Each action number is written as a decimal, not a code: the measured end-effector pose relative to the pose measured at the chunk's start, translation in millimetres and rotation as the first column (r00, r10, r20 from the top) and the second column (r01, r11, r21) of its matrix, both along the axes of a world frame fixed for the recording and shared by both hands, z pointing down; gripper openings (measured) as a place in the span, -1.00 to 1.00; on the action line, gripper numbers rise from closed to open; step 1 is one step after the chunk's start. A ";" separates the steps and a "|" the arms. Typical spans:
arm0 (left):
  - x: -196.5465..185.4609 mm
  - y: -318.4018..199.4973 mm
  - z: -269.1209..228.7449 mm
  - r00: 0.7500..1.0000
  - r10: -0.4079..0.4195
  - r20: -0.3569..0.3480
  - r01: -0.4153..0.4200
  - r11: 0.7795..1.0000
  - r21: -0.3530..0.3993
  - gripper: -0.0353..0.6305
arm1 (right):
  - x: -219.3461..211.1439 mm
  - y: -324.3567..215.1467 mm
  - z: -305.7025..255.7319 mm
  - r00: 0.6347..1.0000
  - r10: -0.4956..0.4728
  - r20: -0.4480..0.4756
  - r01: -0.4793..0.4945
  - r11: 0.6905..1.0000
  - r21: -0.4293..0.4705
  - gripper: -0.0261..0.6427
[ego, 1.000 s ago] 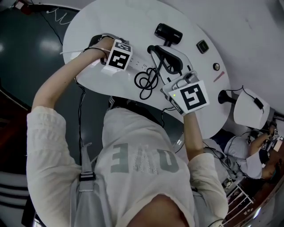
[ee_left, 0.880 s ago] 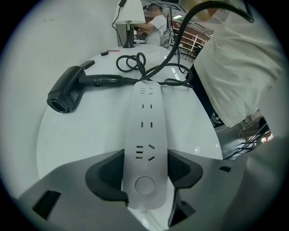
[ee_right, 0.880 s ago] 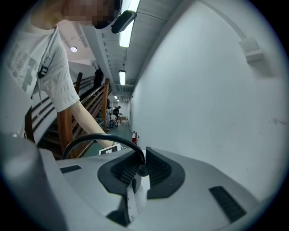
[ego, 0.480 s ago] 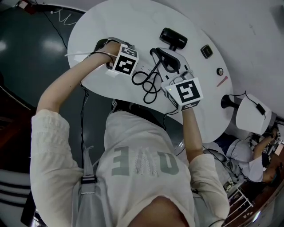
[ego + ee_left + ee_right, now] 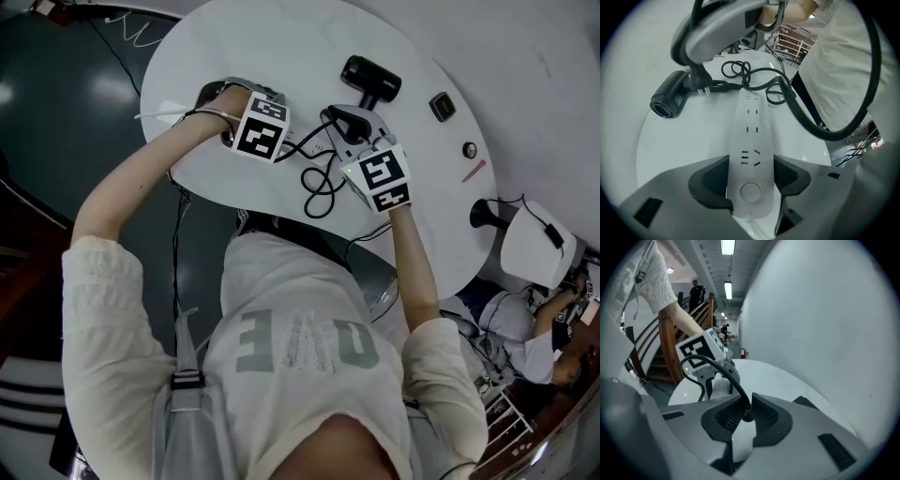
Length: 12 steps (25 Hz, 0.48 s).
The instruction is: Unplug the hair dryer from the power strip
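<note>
The white power strip lies on the round white table. My left gripper points steeply down and is shut on the strip's switch end, one pad on each long side. The black hair dryer lies beyond it and shows again in the left gripper view. My right gripper is shut on the black plug, whose bare prongs show beside the strip, clear of its sockets. The cord loops in coils on the table between the two grippers.
A small dark square object, a round knob and a red pen lie near the table's far right edge. A seated person is off the table's right. A wooden staircase stands behind my left gripper.
My right gripper has dropped toward the table and moved nearer the hair dryer, the plug still in its jaws. The left gripper has kept still on the strip.
</note>
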<state>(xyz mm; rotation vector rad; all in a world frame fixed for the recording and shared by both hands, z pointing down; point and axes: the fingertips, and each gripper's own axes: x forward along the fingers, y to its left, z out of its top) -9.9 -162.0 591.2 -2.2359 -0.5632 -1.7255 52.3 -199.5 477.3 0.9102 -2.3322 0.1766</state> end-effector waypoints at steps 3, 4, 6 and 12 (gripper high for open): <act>1.0 1.1 -0.2 1.000 0.001 -0.004 -0.001 1.000 -0.004 -0.08 | 5.4 4.2 26.4 0.998 -0.030 -0.062 0.027 0.998 -0.052 -0.78; 1.1 1.3 -0.4 1.000 0.001 -0.006 -0.001 1.000 -0.004 -0.08 | 7.0 5.3 33.1 0.997 -0.033 -0.075 0.029 0.997 -0.066 -0.78; 1.1 1.1 -0.7 1.000 0.001 -0.008 -0.001 1.000 -0.005 -0.08 | 9.8 7.0 43.3 0.996 -0.034 -0.087 0.026 0.996 -0.089 -0.78; 1.6 0.7 -0.6 1.000 -0.001 -0.011 0.001 1.000 -0.005 -0.08 | 10.7 15.9 59.5 0.986 -0.083 -0.142 0.062 0.987 -0.146 -0.78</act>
